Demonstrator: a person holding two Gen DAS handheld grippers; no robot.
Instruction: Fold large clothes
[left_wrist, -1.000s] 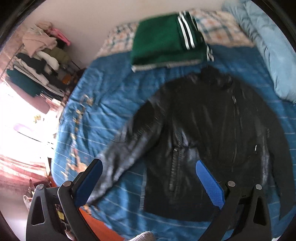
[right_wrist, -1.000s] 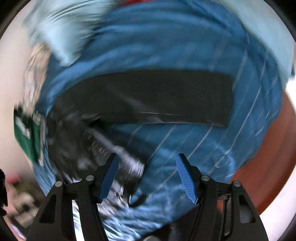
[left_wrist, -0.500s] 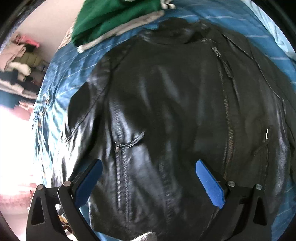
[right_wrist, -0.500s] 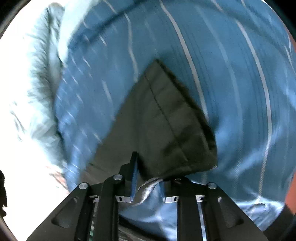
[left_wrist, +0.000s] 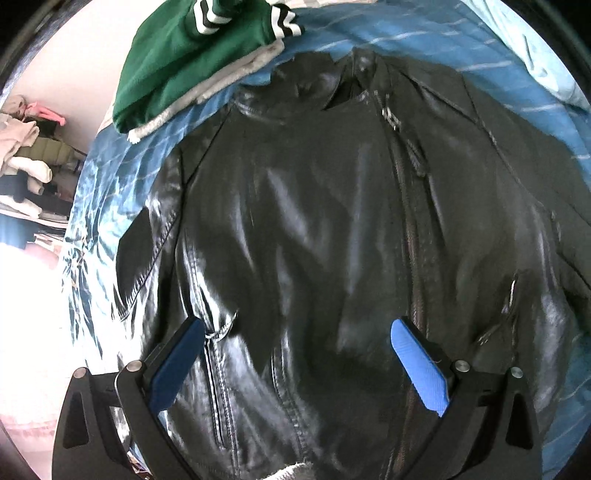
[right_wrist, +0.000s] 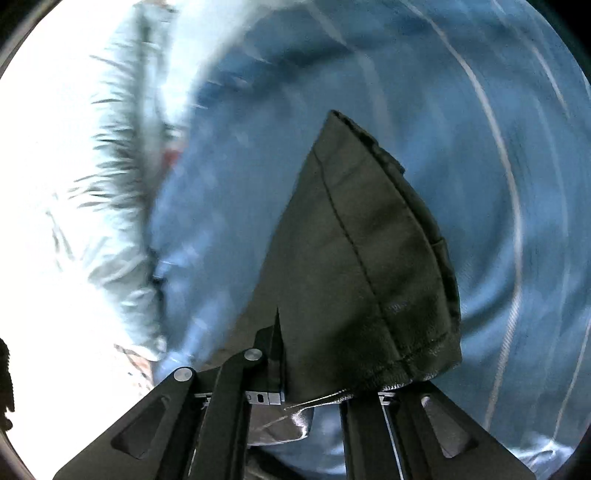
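Observation:
A black leather jacket (left_wrist: 314, 229) lies front up on the blue striped bedspread (left_wrist: 107, 206), collar toward the far side, its zip running down the middle. My left gripper (left_wrist: 295, 365) is open and hovers low over the jacket's lower front, blue pads to either side. In the right wrist view my right gripper (right_wrist: 314, 369) is shut on the jacket's sleeve cuff (right_wrist: 362, 258), which stands up lifted over the bedspread (right_wrist: 498, 184); its pale lining shows below the jaws.
A folded green garment with white stripes (left_wrist: 195, 55) lies on the bed beyond the collar. A pale blue quilt (left_wrist: 535, 48) lies at the far right. A rack piled with clothes (left_wrist: 26, 155) stands left of the bed.
My left gripper has come down closer over the jacket's front. My right gripper, open a second ago, closed on the sleeve cuff and has lifted it.

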